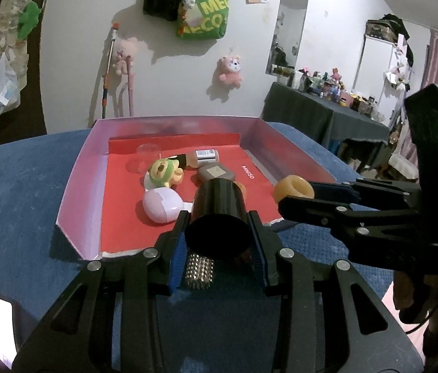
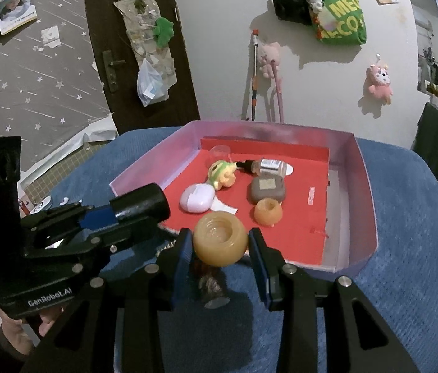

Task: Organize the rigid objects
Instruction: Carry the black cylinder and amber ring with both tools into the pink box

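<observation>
Now, left gripper: you have it clamped on the black cylinder, lower centre, tilted over the tray's near edge.
Right gripper: pads pinch the amber jar.
Handling: both look rigid, light (smooth sides may slip); hold mid-body.
Tray: mid-frame, holding toys and bottles.

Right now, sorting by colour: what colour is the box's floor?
Red, clearest in the right wrist view: box.

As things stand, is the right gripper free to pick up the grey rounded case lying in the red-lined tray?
Probably not: the right gripper is shut on an amber round holder, so its jaws are occupied, though the grey case lies uncovered.
</observation>
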